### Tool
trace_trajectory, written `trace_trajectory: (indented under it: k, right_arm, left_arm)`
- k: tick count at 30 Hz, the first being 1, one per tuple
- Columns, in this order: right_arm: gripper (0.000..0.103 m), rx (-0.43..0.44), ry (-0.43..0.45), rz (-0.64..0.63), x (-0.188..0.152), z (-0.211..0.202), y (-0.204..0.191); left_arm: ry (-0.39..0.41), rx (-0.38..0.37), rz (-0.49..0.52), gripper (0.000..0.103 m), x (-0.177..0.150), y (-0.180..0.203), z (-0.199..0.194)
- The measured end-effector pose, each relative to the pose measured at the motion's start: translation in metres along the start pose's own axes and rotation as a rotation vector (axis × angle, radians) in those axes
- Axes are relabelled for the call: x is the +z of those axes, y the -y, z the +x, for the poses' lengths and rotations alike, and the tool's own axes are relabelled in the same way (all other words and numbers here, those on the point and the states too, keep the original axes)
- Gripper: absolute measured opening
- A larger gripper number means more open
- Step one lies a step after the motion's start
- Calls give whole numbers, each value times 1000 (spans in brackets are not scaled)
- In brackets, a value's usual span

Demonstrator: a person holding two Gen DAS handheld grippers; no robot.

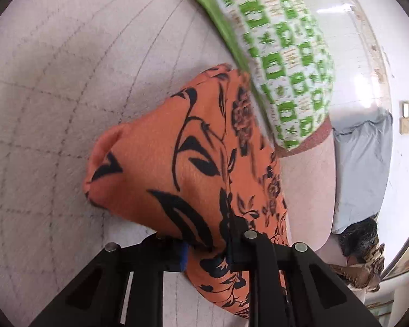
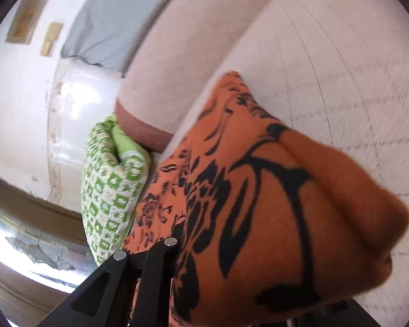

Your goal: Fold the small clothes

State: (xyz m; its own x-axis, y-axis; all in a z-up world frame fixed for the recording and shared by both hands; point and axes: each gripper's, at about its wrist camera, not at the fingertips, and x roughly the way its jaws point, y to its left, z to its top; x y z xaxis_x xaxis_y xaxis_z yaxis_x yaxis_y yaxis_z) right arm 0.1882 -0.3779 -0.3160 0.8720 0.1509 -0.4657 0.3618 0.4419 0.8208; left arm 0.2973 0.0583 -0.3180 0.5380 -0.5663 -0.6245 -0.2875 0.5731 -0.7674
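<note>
An orange garment with a black floral print (image 1: 177, 163) hangs bunched over a white quilted bed surface (image 1: 54, 95). My left gripper (image 1: 207, 248) is shut on a fold of it, and the cloth drapes between and below the fingers. In the right wrist view the same orange garment (image 2: 272, 204) fills the lower middle and hides the right finger. My right gripper (image 2: 220, 248) is shut on the garment; only its left finger (image 2: 161, 253) shows.
A green and white patterned cloth (image 1: 286, 54) lies at the bed's edge beside the garment, and shows in the right wrist view (image 2: 109, 190) too. A grey cloth (image 1: 362, 163) lies beyond. White wall and floor sit past the bed edge.
</note>
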Motion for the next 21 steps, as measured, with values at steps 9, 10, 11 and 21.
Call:
trace_trajectory:
  k: [9,10,11,21]
  right_arm:
    - [14,-34,-42,-64,-17,-92,2]
    - [15,-40,-54,-65,-19,-104,8]
    - [15,-39,-78,-58,-21,-117,17]
    - [29,-141,-304,-17,-25,-198,67]
  left_arm:
    - [-47,40,154,20,-78,-3,-68]
    - [-61,63,161,20,-96,-12,-76]
    - [-71,94,170,20,-114,-22,-84]
    - [-29,277,432,19,-179,-17,-171]
